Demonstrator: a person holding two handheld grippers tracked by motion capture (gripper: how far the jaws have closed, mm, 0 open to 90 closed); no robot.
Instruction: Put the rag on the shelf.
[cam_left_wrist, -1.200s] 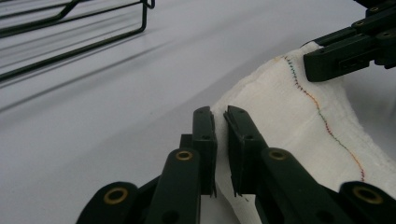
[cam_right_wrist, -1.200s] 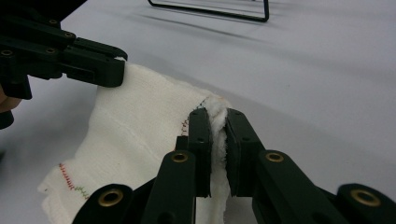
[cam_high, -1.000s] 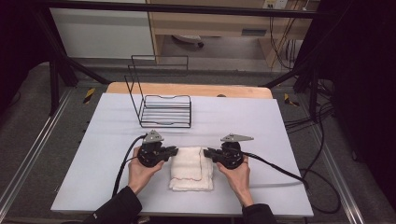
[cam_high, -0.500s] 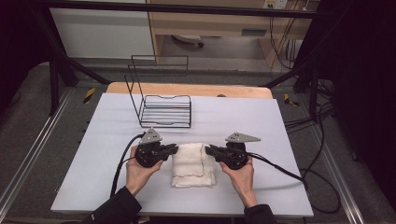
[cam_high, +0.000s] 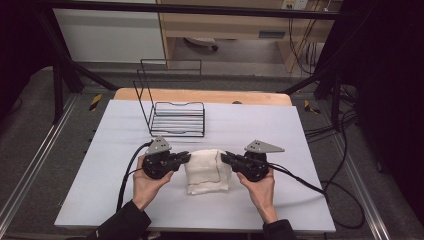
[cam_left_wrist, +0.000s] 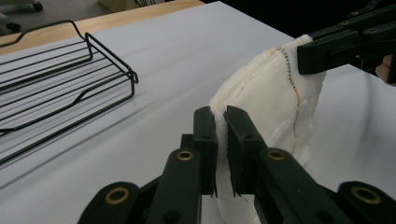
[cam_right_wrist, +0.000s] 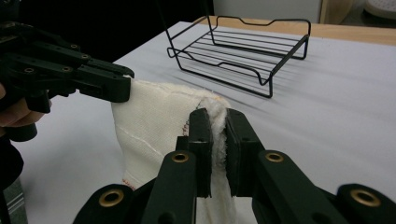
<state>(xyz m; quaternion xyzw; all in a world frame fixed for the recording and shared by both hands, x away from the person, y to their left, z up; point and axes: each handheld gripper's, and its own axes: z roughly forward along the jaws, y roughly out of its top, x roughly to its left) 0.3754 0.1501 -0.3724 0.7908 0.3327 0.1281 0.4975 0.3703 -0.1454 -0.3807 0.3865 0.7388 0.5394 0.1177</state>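
In the high view, the left gripper (cam_high: 186, 157) and the right gripper (cam_high: 225, 158) face each other, each clamped on an upper corner of the folded white terry cloth (cam_high: 207, 171) hanging between them, its lower edge on the white table (cam_high: 300, 130). Beyond them stands a black wire rack (cam_high: 176, 117).

In the left gripper view, its jaws pinch the cloth (cam_left_wrist: 275, 98) edge; the rack (cam_left_wrist: 60, 88) lies left.

In the right gripper view, its jaws squeeze the cloth (cam_right_wrist: 154, 123) fold, with the left gripper (cam_right_wrist: 123, 86) holding the far corner.

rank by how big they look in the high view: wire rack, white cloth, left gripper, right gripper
1. wire rack
2. white cloth
3. left gripper and right gripper: they look alike, so no ranking between them.
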